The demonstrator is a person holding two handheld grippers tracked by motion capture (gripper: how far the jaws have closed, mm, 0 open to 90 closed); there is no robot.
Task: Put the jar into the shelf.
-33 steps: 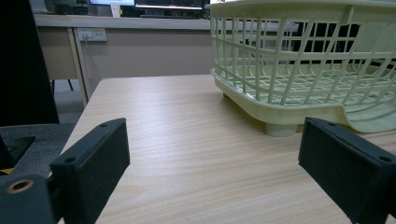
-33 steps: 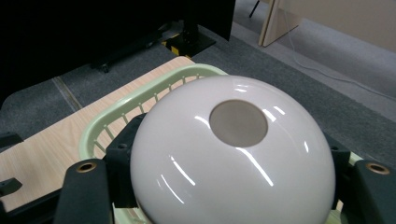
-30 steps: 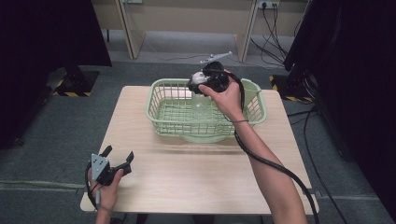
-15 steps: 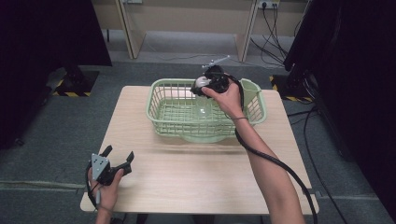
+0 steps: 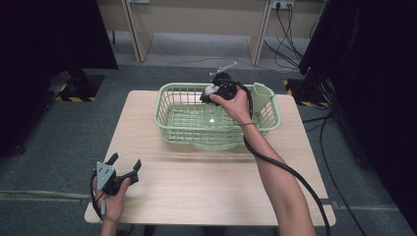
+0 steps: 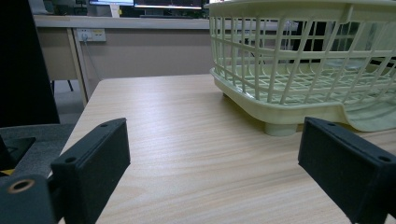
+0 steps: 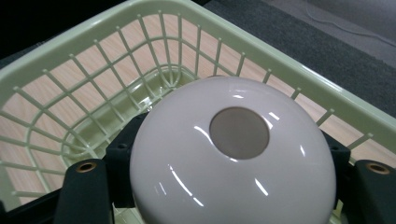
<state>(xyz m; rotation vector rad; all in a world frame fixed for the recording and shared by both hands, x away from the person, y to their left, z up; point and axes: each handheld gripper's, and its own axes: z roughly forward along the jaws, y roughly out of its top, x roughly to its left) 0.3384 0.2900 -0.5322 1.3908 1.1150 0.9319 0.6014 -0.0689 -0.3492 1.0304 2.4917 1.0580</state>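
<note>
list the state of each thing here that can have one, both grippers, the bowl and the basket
left gripper: jaws open, nothing between them, held low over the table, short of the basket
right gripper: jaws shut on the white bowl, held over the basket's far side
white bowl: upside down, base showing, gripped between the jaws, above the basket
green basket: upright on the table, nothing seen lying in it

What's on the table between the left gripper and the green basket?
Nothing: bare wooden table runs from the left gripper to the basket, shown in the left gripper view and the high view.
</note>
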